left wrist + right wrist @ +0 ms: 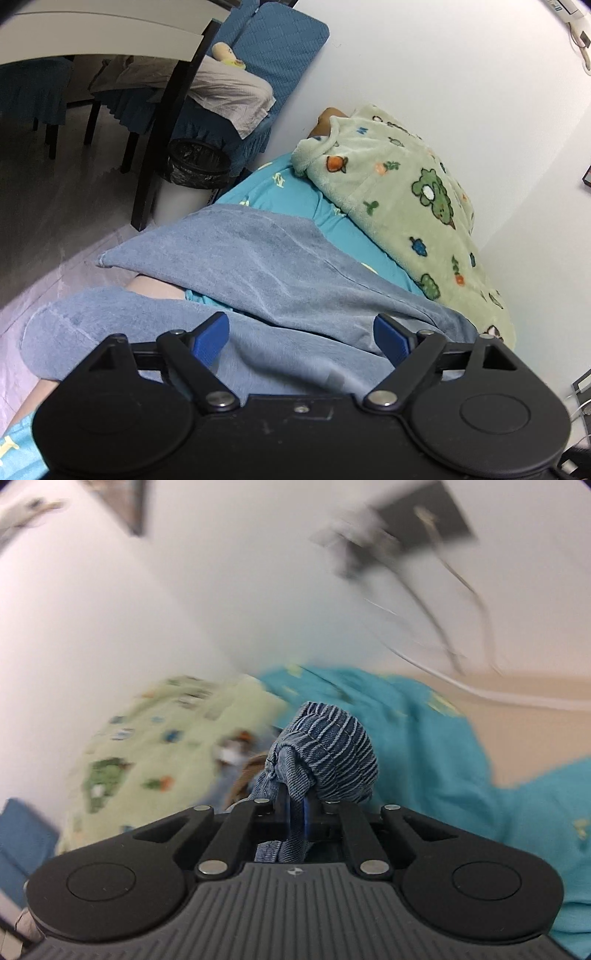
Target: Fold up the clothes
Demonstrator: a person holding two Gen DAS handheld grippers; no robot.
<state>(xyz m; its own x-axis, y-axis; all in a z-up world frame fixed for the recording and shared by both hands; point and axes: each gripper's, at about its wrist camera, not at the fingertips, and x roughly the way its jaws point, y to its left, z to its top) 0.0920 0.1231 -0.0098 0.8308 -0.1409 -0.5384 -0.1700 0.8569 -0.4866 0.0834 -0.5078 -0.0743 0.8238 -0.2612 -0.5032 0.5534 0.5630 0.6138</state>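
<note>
A blue denim garment (258, 266) lies spread over a turquoise garment (291, 192), with a green cartoon-print fleece (402, 206) piled behind it against the wall. My left gripper (301, 338) is open, its blue pads (210, 334) just above the denim and holding nothing. My right gripper (297, 814) is shut on the bunched elastic waistband of the denim garment (328, 753) and holds it up above the turquoise garment (424, 738) and the green fleece (147, 746). The right wrist view is blurred by motion.
A white wall (443, 74) stands behind the clothes. To the left are a black-lined bin (195, 162), dark table legs (162, 122) and blue-covered chairs (258, 51). Cables and a wall plate (424, 528) hang on the wall at the right.
</note>
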